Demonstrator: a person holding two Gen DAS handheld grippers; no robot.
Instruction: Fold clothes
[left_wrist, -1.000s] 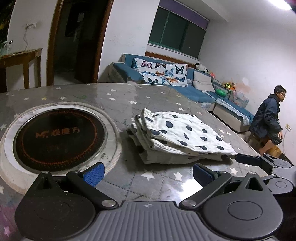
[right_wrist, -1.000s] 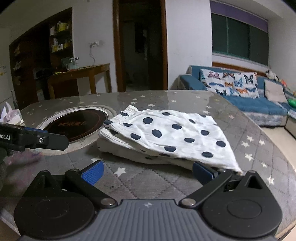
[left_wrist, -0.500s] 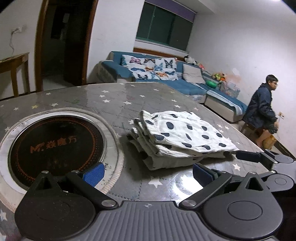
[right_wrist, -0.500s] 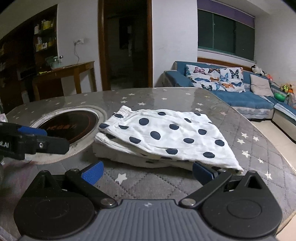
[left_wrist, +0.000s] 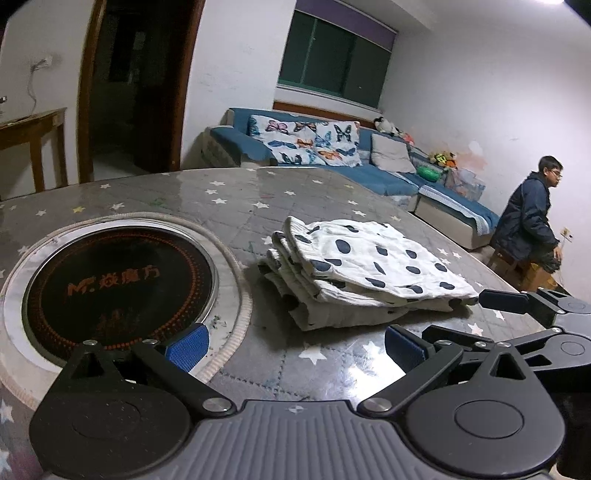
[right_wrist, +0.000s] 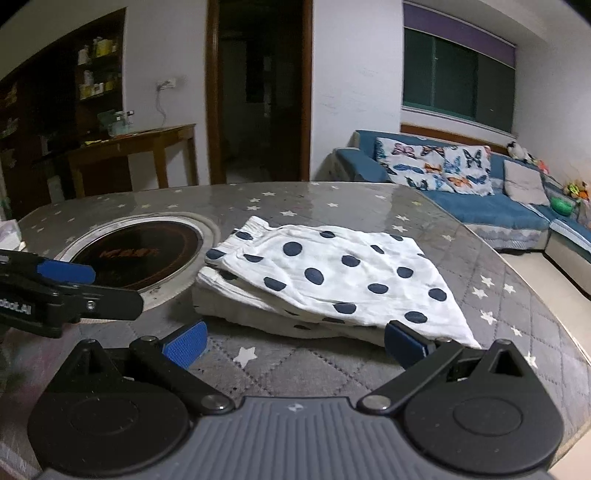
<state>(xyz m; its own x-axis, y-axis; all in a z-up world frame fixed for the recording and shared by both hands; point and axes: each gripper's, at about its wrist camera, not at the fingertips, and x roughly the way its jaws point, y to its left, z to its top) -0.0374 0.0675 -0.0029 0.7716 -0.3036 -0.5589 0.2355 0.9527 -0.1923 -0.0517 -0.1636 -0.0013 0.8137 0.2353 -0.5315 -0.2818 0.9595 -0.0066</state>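
Note:
A white garment with dark blue dots (left_wrist: 362, 269) (right_wrist: 332, 280) lies folded in a flat stack on the grey star-patterned table (left_wrist: 258, 206) (right_wrist: 369, 195). My left gripper (left_wrist: 295, 345) hovers open in front of the stack's near left corner, nothing between its blue pads. My right gripper (right_wrist: 293, 345) is open too, just short of the stack's near edge; its right pad (right_wrist: 404, 349) sits close to the cloth's lower corner. Each gripper shows at the edge of the other's view: the right one (left_wrist: 535, 306) and the left one (right_wrist: 66, 291).
A round black induction hob (left_wrist: 118, 280) (right_wrist: 140, 251) is set into the table left of the stack. A blue sofa with butterfly cushions (left_wrist: 314, 144) (right_wrist: 461, 177) stands behind. A person in a dark jacket (left_wrist: 528, 221) sits at far right. A wooden side table (right_wrist: 133, 155) stands by the doorway.
Both grippers have shifted slightly, the views panning a little; the folded stack has not moved and both grippers stay open.

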